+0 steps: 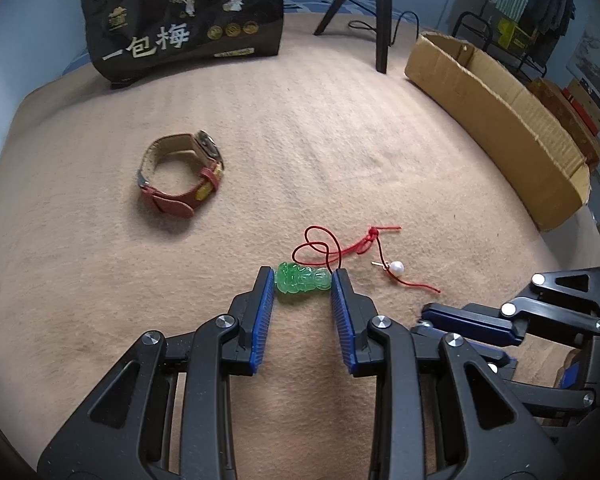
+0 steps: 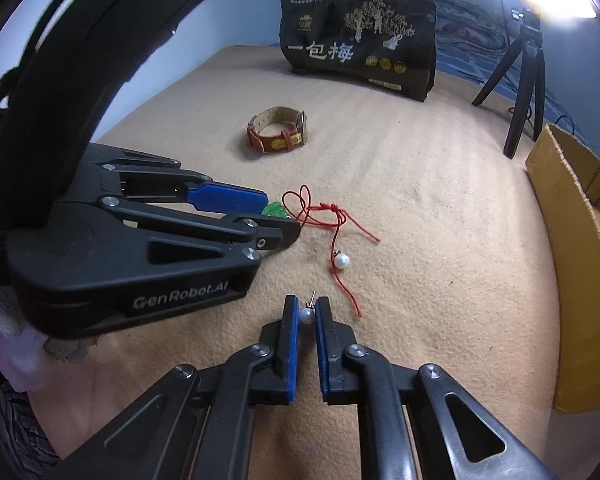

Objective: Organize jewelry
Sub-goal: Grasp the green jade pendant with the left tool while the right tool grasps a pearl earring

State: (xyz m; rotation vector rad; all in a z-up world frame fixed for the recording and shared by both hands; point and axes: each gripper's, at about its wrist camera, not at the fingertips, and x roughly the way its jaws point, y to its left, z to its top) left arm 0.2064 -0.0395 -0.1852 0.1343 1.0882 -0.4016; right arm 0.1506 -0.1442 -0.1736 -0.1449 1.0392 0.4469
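The left gripper (image 1: 303, 280) pinched the green pendant (image 1: 302, 279) endwise, freeing its red cord (image 1: 332, 248); the right gripper (image 2: 307, 313) gripped a pearl earring (image 2: 306, 314) nearby, likely for sorting.

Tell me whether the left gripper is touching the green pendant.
Touching. The left wrist view shows the left gripper with both blue pads pressed against the ends of the green pendant, no gap on either side.

A home bedroom: a bed under a tan blanket (image 1: 320, 140), a clothes rack (image 1: 540, 4) hung with garments by the blue wall, a cardboard box (image 1: 500, 120), a snack bag (image 1: 184, 20).
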